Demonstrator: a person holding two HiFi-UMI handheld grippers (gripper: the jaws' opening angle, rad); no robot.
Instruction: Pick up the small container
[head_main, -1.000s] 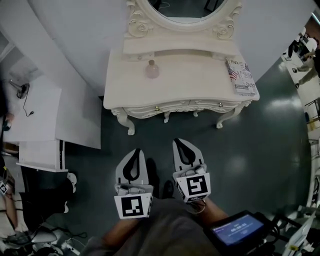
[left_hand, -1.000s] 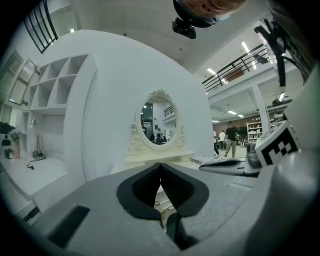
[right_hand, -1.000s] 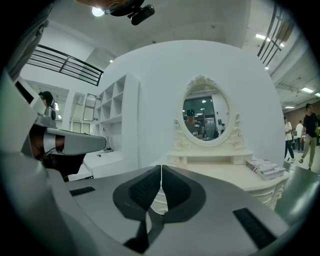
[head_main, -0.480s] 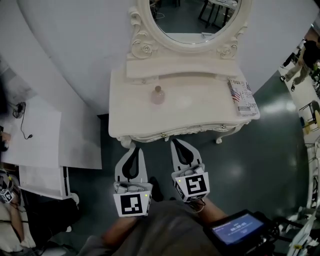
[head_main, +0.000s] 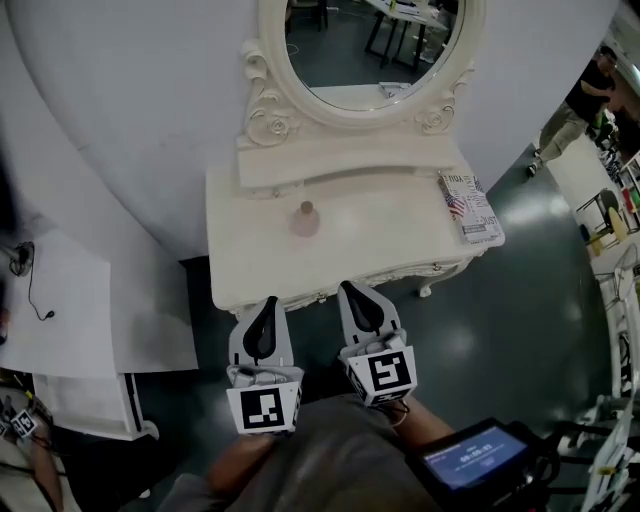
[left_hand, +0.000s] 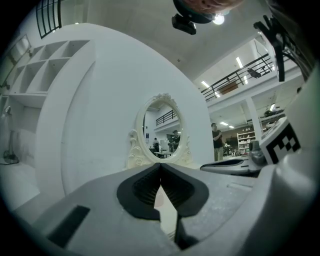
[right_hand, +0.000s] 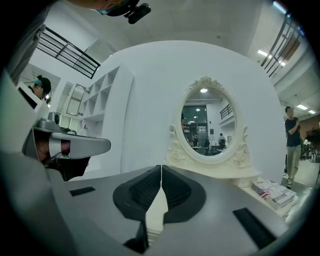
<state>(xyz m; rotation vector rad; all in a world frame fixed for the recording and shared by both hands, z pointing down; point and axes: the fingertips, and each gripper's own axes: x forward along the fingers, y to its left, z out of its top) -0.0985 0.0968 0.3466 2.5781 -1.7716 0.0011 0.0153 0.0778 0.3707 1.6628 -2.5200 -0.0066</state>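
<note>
We hold our left gripper (head_main: 267, 303) and right gripper (head_main: 352, 290) side by side and roughly level, their tips over the front edge of the white dressing table (head_main: 400, 245). Both are pinched together with nothing between them. In the left gripper view the dark pads (left_hand: 142, 188) meet at their tips, and the right gripper view shows the same. The small container (head_main: 305, 219), a pale pink stoppered bottle, stands upright on the tabletop ahead of the two grippers, well apart from both. Behind it rises the ornate oval mirror (head_main: 370, 50). A flag-printed magazine (head_main: 468, 207) lies at the table's right end.
</note>
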